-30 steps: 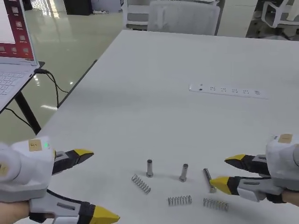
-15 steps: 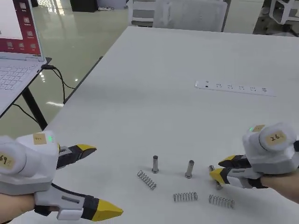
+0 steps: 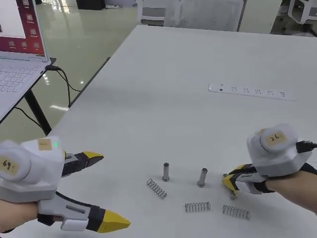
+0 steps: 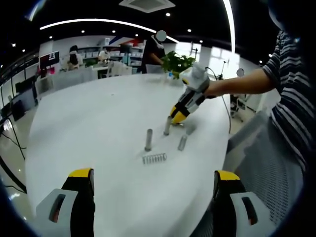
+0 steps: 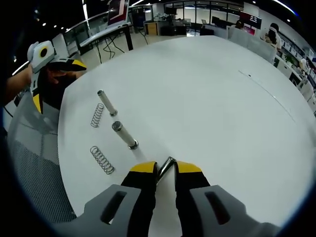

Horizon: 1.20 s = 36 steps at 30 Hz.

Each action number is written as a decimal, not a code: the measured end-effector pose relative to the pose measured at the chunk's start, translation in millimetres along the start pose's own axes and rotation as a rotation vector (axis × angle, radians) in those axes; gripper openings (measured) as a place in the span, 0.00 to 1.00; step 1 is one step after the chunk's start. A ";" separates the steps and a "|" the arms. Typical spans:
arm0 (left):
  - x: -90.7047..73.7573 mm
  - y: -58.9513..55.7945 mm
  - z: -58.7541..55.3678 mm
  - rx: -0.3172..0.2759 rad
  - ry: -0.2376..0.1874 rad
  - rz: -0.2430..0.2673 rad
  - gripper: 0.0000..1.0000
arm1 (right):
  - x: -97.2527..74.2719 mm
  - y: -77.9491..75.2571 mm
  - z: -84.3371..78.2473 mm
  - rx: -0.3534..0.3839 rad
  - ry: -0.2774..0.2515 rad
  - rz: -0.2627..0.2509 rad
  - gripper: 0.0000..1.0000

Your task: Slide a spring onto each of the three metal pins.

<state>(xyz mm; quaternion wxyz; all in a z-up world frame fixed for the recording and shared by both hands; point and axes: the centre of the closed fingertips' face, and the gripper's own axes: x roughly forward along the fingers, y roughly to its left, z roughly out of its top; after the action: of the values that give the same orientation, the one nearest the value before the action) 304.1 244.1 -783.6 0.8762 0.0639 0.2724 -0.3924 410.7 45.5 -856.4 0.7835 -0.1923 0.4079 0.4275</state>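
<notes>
No spring is on a pin yet, so all three fittings are left to do. The first pin (image 3: 166, 172) and the second pin (image 3: 202, 177) stand upright and bare on the white desk (image 3: 198, 74), near its front edge. The first spring (image 3: 156, 188), second spring (image 3: 197, 207) and third spring (image 3: 236, 212) lie flat just in front of them.

My right gripper (image 3: 229, 182) is low over the desk to the right of the second pin. Its fingers are pressed nearly together, and in the right gripper view they appear to pinch the end of the tilted third pin (image 5: 167, 168).

My left gripper (image 3: 105, 191) hangs well to the left of the parts with its fingers spread wide and nothing between them. I judge this to be the opening step, getting hold of a pin before any spring is picked up.
</notes>
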 end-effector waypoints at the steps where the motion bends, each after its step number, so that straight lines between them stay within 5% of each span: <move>1: 0.1 0.5 0.2 0.000 -0.001 0.001 0.98 | 0.3 -0.9 -2.9 -0.010 0.016 -0.008 0.10; 8: 0.9 -0.7 1.4 -0.008 -0.009 -0.001 0.98 | 5.0 3.0 -5.8 -0.051 0.030 -0.018 0.06; 13: -0.1 -0.3 0.0 -0.010 -0.007 0.000 0.98 | 3.1 0.8 -8.1 0.001 0.023 -0.003 0.05; 27: -0.7 -0.9 1.3 -0.006 -0.010 0.004 0.98 | -26.4 -1.5 4.8 0.073 -0.146 -0.008 0.05; 36: 0.4 -3.6 3.4 -0.003 -0.014 0.003 0.98 | -30.2 -3.5 4.9 0.090 -0.188 -0.022 0.05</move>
<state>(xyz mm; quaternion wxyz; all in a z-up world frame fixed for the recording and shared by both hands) 303.2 240.3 -780.5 0.8788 0.0600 0.2667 -0.3912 406.8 31.3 -829.3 0.8308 -0.1204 0.3495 0.4161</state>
